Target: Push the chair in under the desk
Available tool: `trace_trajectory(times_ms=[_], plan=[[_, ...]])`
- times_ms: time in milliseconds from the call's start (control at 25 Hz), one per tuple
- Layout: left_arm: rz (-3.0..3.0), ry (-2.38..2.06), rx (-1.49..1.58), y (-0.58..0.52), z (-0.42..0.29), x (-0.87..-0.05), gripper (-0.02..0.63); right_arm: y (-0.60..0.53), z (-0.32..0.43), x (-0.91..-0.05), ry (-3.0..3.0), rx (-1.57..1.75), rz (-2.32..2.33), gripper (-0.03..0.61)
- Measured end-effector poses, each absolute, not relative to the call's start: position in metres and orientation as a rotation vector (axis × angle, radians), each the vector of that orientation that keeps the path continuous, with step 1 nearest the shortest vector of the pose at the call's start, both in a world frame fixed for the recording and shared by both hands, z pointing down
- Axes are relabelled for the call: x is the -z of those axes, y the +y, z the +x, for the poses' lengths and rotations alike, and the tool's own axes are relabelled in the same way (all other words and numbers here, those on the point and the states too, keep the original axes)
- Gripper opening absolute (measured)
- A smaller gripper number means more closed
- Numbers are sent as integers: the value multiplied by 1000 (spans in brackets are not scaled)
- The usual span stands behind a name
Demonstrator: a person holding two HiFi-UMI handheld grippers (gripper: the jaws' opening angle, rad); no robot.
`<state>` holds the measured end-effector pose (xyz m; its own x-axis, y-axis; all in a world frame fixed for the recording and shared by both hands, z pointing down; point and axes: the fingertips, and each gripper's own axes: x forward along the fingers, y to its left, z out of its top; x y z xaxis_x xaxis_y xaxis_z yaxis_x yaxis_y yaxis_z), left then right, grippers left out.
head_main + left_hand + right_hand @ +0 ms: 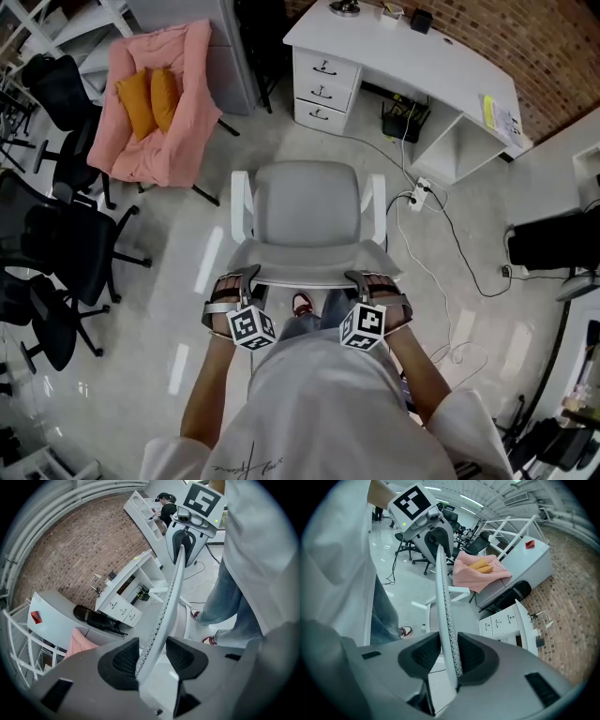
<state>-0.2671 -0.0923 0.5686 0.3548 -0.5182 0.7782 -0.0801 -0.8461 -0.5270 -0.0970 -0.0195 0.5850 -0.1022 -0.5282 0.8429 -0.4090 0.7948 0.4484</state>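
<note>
Glossy pale grey floor, crowded with furniture
On it stand a pale grey swivel chair, a white desk with drawers, a pink fabric armchair and black office chairs; a white power strip lies beside the desk

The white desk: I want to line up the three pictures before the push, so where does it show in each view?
Head view: desk at upper right, beyond the chair.
Left gripper view: desk left of centre, below the brick wall.
Right gripper view: desk at lower right, beside the brick wall.
Shared landmark: pink armchair, off the desk's drawer end.
</note>
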Motion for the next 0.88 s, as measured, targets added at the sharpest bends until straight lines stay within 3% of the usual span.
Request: trace_trajectory(times_ms=[880], plan=[[-2215, 434, 1497, -94, -215, -568, 176, -14, -50, -583, -1682, 104, 828, 132]])
